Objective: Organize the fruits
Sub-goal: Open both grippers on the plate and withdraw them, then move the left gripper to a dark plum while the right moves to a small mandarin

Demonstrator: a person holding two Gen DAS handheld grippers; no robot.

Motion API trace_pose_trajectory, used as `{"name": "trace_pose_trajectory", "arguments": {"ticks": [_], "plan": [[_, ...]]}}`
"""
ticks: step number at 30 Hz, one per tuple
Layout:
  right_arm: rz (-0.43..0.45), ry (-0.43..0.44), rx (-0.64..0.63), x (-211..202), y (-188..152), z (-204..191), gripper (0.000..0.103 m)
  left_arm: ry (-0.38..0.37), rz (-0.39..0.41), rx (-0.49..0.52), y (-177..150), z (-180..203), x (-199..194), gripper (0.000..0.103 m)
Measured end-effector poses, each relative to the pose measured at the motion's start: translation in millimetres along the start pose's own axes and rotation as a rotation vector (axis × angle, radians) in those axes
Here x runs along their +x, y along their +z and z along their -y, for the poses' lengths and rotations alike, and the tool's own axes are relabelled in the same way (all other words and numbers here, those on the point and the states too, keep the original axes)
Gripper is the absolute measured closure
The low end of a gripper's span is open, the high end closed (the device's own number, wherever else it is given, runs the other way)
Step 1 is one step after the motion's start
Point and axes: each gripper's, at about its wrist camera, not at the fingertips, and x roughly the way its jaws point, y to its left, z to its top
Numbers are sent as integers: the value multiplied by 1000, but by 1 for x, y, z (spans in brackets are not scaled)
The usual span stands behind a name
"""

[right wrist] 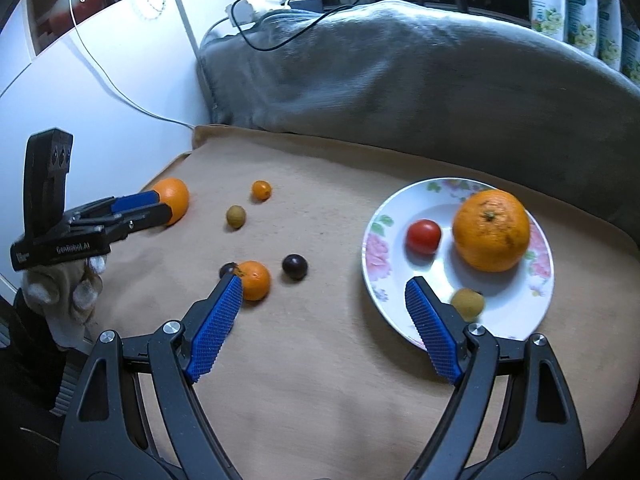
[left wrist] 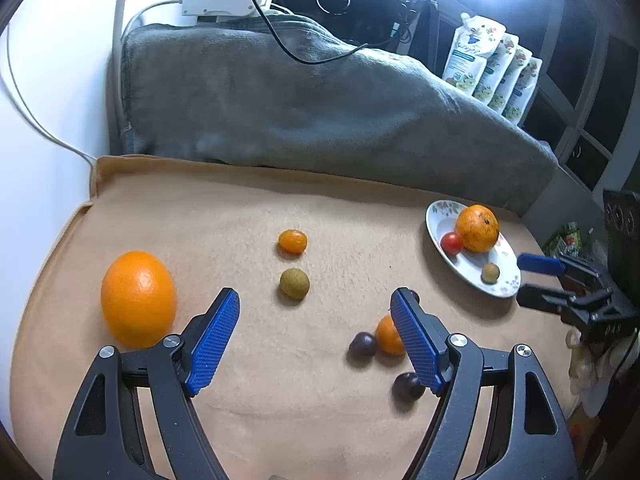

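The left gripper [left wrist: 316, 296] has its two blue-padded fingers spread wide and nothing is between them; it hangs over the tan blanket [left wrist: 248, 392] in the lower part of the left wrist view. Just beside its right finger lie a small mandarin [left wrist: 386, 337] and a dark plum [left wrist: 362, 346], which touch each other, and a second dark plum [left wrist: 407, 386] lies a little lower, partly behind the blue pad. Above the open gap, near the middle of the frame, there is a brownish-green round fruit [left wrist: 294, 283], and above it a small orange kumquat [left wrist: 293, 241]. At the left side a big orange [left wrist: 138, 298] rests on the blanket, close to the left finger. The right gripper [right wrist: 324, 284] is also spread wide and empty, in the lower part of the right wrist view. Its right finger stands over the near rim of a floral plate [right wrist: 374, 256] at the right of the frame, and its left fingertip is just in front of the mandarin. On the plate lie a large orange [right wrist: 491, 230], a red tomato [right wrist: 423, 236] to its left, and a small brownish fruit [right wrist: 467, 303] at the near side, just beside the blue pad. Behind the blanket, in the upper part of both views, a grey blanket [right wrist: 400, 80] is heaped, with a black cable [left wrist: 288, 46] over it.
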Motion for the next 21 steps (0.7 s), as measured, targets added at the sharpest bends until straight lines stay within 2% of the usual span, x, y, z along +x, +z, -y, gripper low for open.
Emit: {"name": "trace_pose_trajectory", "arguments": {"ticks": [6,13,15,19,21], "plan": [[-16,31,-25,10,4,-12,17,-21,-15,14,-9,-2,0,26],[-43,51,-33,24,9,-20,18,-60,-46,22,-19,-1,6,38],[-56,54,-39,30,10,-22,25,-69,-57,29,-22,1,8,42],[-82,57,-38,41,13,-23,30,-85,-81,38,-27,4,14,50],[-91,63,-37,45,15,-24,35,-96,-88,39,-29,5,17,50]]}}
